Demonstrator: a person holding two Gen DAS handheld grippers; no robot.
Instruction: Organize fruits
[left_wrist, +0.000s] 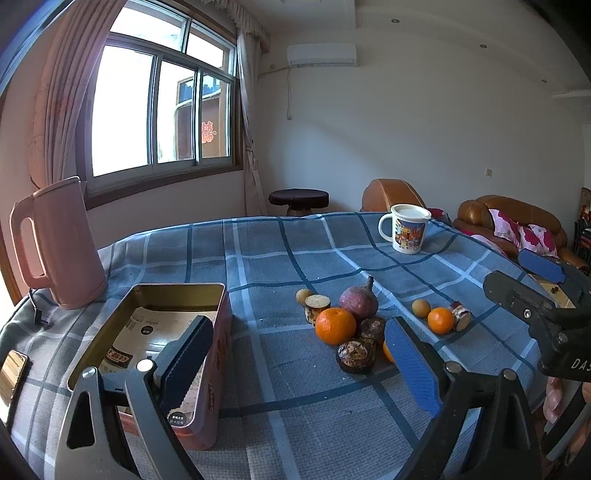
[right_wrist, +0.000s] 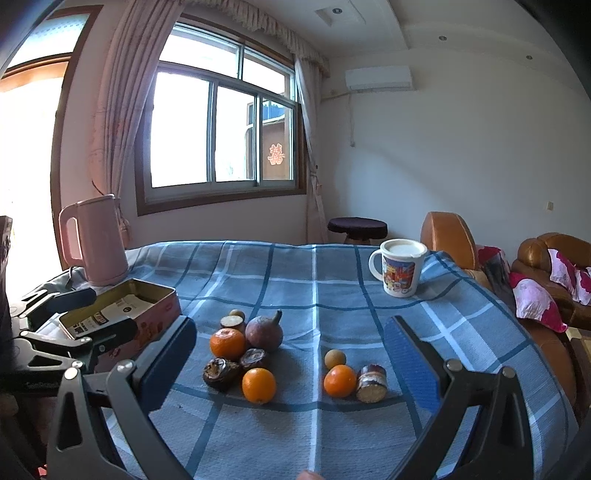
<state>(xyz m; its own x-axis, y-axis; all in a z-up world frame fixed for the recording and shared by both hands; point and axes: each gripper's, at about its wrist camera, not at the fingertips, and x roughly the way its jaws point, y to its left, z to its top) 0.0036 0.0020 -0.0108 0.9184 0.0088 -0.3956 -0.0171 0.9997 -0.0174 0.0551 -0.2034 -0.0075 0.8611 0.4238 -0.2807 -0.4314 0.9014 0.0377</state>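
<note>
Fruit lies loose on the blue checked tablecloth (right_wrist: 314, 288). One cluster holds an orange (right_wrist: 227, 343), a purple round fruit with a stem (right_wrist: 264, 332), two dark mangosteens (right_wrist: 221, 373), another orange (right_wrist: 259, 385) and small pieces behind. To the right lie a small orange (right_wrist: 340, 380), a longan (right_wrist: 335, 359) and a cut piece (right_wrist: 372, 383). An open tin box (left_wrist: 177, 332) stands at the left. My left gripper (left_wrist: 295, 354) is open and empty, its left finger over the tin. My right gripper (right_wrist: 291, 354) is open and empty above the fruit.
A pink kettle (left_wrist: 59, 240) stands at the table's back left. A printed mug (left_wrist: 406, 229) stands at the back right. A phone (left_wrist: 13, 373) lies at the left edge. Brown sofas (right_wrist: 546, 266) and a stool (right_wrist: 357, 226) stand beyond the table.
</note>
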